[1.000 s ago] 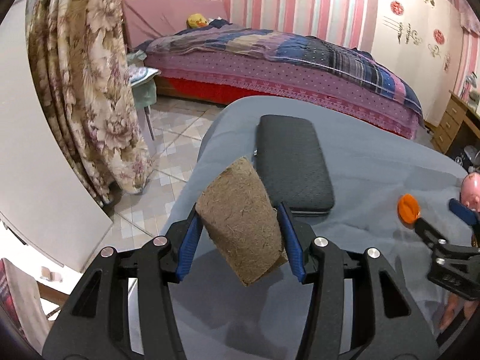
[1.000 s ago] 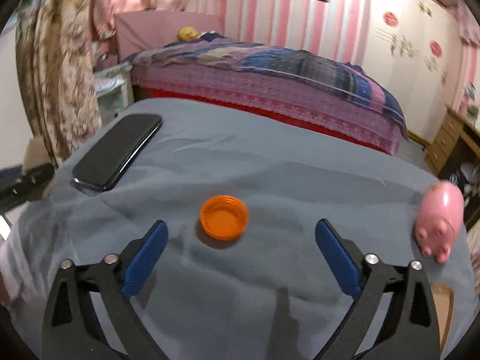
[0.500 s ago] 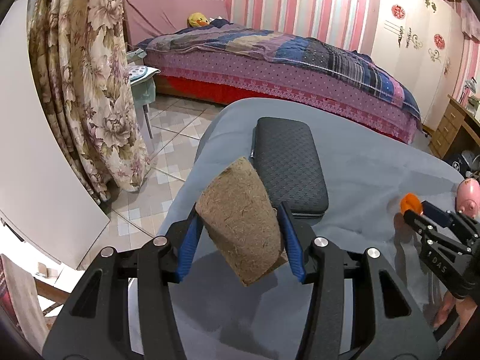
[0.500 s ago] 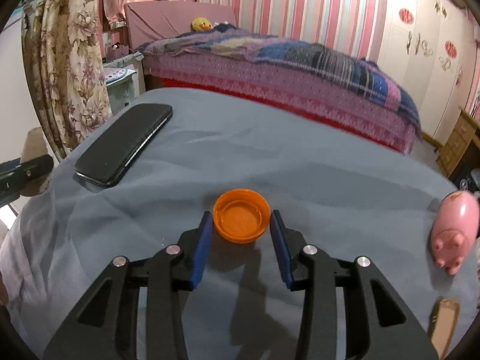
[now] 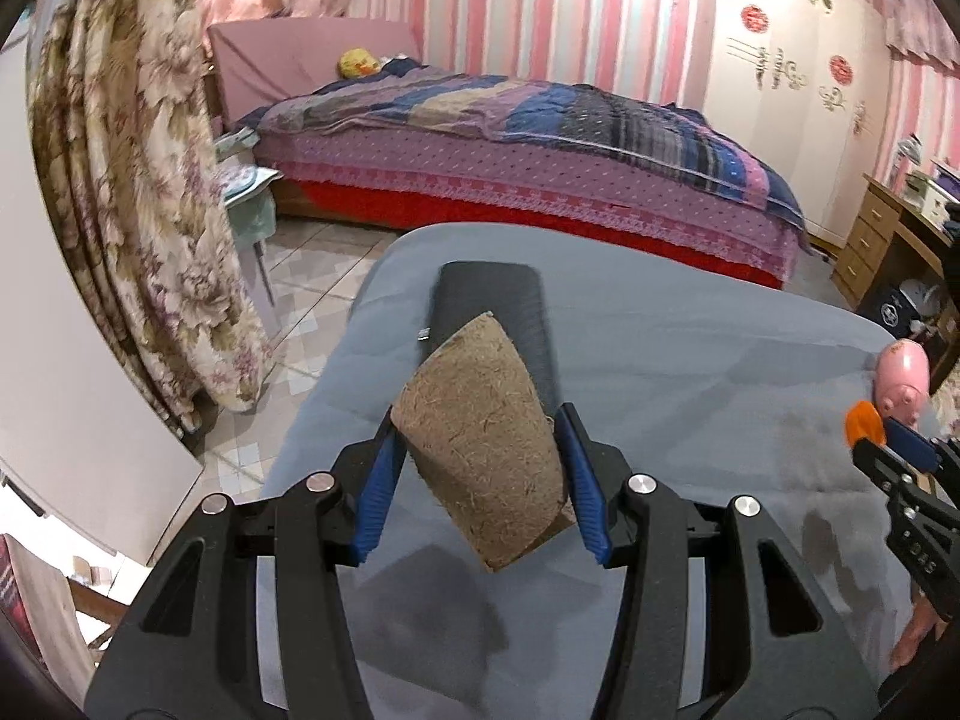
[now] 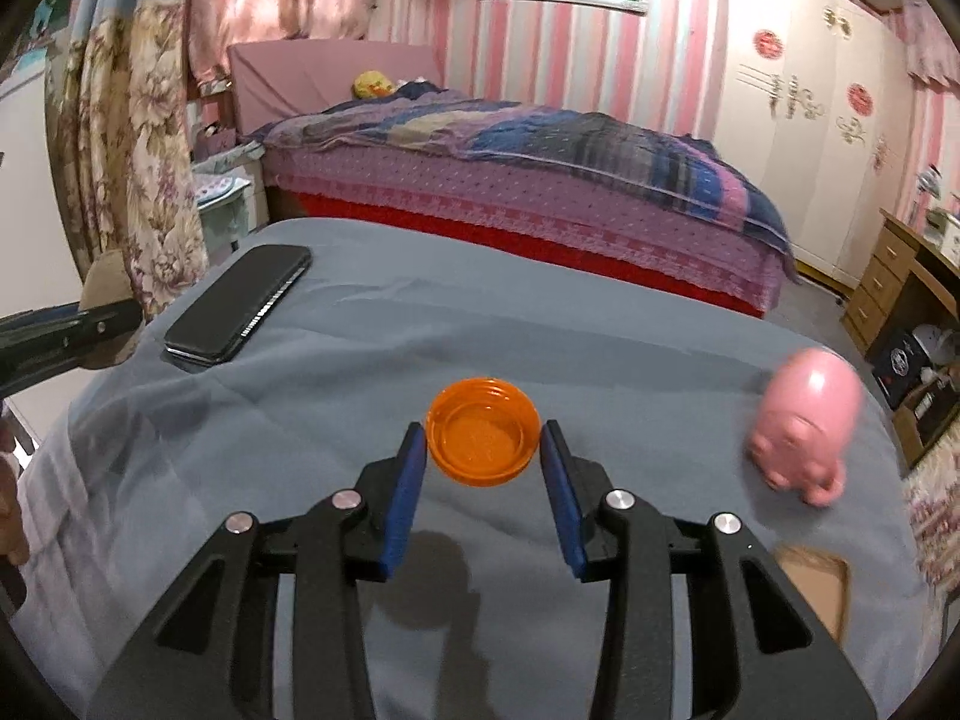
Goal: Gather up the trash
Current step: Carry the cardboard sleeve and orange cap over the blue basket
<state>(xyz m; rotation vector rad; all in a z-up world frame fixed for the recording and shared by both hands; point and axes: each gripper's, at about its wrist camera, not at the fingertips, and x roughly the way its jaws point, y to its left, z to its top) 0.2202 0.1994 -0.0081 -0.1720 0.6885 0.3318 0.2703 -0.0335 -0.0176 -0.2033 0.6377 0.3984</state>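
My left gripper (image 5: 480,474) is shut on a brown fibrous cup-shaped piece (image 5: 480,450) and holds it above the grey cloth-covered table (image 5: 690,360). My right gripper (image 6: 483,468) is shut on an orange bottle cap (image 6: 482,439), open side up, lifted a little above the grey cloth (image 6: 420,348). The cap also shows at the right edge of the left wrist view (image 5: 864,423), held in the right gripper. The left gripper with the brown piece shows at the left edge of the right wrist view (image 6: 102,312).
A black case (image 5: 489,312) lies at the table's far left; it also shows in the right wrist view (image 6: 240,306). A pink piggy bank (image 6: 804,426) stands at the right. A brown card (image 6: 816,588) lies near the right edge. A bed and flowered curtain stand beyond.
My right gripper closed on the orange cap and has lifted it off the cloth. My left gripper kept hold of the brown piece and shifted slightly.
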